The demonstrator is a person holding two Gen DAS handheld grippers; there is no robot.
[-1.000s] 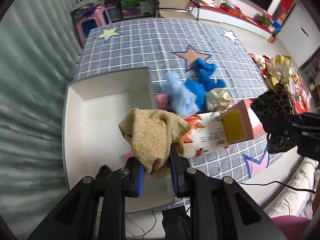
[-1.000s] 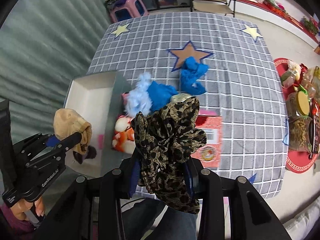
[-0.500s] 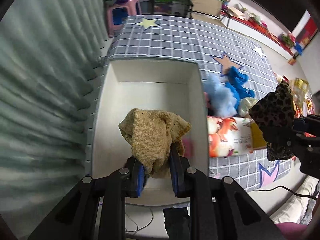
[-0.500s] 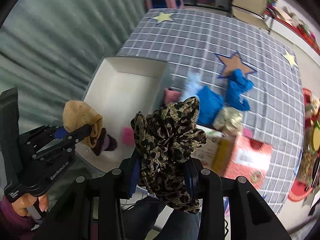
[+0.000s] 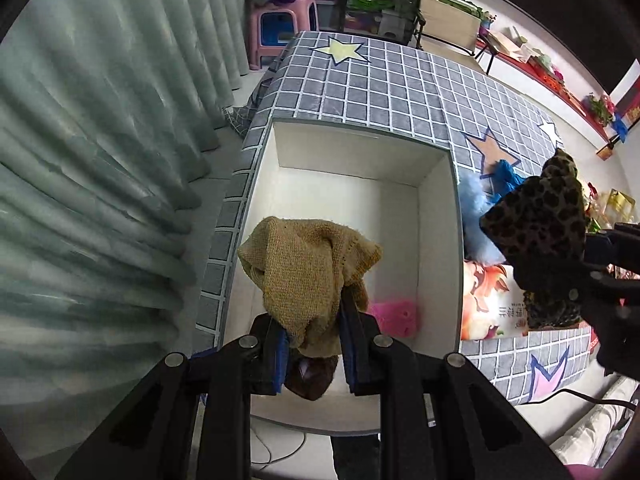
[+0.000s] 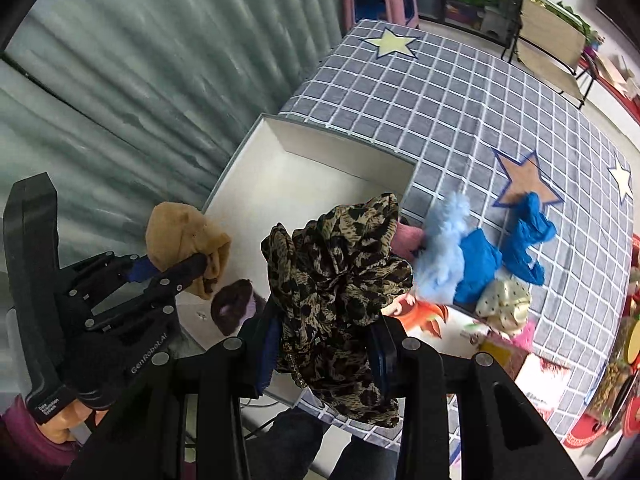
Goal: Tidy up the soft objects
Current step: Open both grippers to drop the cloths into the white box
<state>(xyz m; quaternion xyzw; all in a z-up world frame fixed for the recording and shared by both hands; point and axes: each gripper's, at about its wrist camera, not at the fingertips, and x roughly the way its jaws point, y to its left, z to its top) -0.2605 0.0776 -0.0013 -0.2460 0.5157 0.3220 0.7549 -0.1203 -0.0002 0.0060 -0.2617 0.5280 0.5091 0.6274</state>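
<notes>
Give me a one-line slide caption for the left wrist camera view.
Left gripper holds a tan knit cloth above the white box, while the right gripper's leopard-print cloth waits alongside.

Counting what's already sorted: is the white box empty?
Not empty. A pink item and a dark brown one lie inside the white box.

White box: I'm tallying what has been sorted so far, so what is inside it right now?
Inside the white box lie a pink soft item and a dark brown one. The tan knit cloth held over it hides part of the floor.
</notes>
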